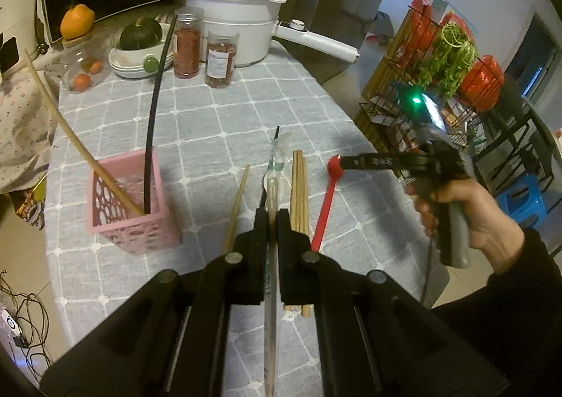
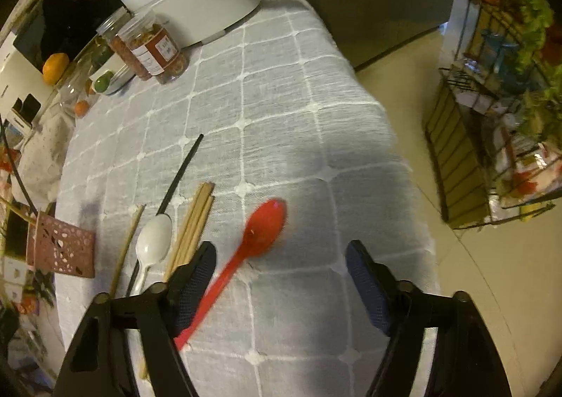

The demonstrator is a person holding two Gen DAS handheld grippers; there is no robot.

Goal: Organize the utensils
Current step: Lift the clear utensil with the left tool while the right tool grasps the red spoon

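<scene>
My left tongs point(image 1: 270, 221) pinch a clear wrapped stick point(image 1: 272, 193) above the surface point(image 1: 210, 123). Next I think it goes into the pink basket point(image 1: 133, 221). My right tongs point(image 2: 281, 277) are spread wide over the red spoon point(image 2: 260, 235).

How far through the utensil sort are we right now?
Early on. Done: the pink basket already holds a black chopstick and a bamboo stick. In hand: the left gripper is shut on a clear wrapped utensil; the right gripper is open over the red spoon. Left on the cloth: red spoon, white spoon, wooden chopsticks, a loose bamboo stick, another black chopstick.
</scene>
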